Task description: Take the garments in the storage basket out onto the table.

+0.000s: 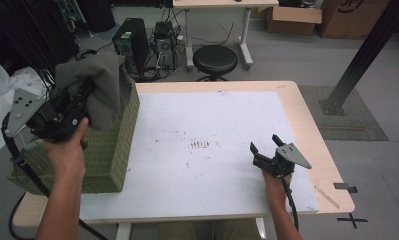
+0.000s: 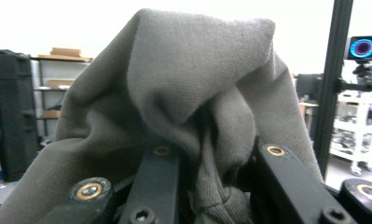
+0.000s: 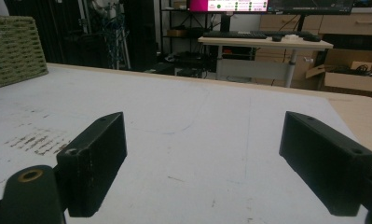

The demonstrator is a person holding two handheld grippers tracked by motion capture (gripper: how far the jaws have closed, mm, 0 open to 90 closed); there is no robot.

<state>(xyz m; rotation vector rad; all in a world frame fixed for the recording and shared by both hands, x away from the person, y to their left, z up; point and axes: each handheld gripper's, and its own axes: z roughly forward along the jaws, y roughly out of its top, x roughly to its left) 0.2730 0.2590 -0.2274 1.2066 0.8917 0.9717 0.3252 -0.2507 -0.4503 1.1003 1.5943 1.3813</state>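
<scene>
Grey cloth (image 2: 193,93) clamped in the left gripper (image 1: 82,102), above the basket (image 1: 114,145).

We find the cloth bunched between the left gripper's jaws, which press on a fold of it; the rest hangs over the rim of the woven green basket at the table's (image 1: 297,115) left edge. We note the left hand (image 1: 67,150) holding that gripper beside the basket. We record the right gripper (image 1: 264,145) low over the white mat (image 1: 207,120) near the table's right side, jaws spread wide with nothing between them, well apart from cloth and basket.
</scene>
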